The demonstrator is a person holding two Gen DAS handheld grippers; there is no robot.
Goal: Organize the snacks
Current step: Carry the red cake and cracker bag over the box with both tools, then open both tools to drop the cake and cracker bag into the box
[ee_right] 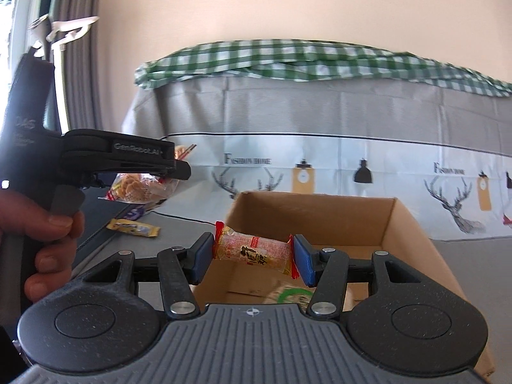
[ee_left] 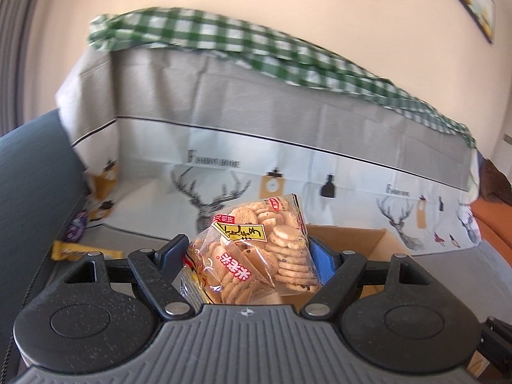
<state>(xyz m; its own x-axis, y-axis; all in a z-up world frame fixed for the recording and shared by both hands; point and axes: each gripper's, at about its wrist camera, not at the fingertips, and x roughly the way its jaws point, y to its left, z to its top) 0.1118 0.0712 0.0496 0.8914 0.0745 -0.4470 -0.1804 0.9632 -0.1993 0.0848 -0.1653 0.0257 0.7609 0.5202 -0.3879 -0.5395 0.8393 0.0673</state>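
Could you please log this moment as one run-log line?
left claw: shut on biscuit bag | right claw: shut on cracker pack above cardboard box

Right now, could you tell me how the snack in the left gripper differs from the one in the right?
The cookie bag is bulky and clear; the cracker pack is slim, red-ended. The left gripper holds its bag beside the cardboard box; the right gripper holds its pack over it. Both are clamped.

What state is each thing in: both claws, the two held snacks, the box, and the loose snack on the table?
Left claw: shut on the biscuit bag.
Biscuit bag: sealed, held in the air.
Right claw: shut on the cracker pack.
Cracker pack: sealed, tilted, held by its ends above the box.
Cardboard box: open at the top, something already inside.
Yellow snack bar: lying flat on the table, untouched.
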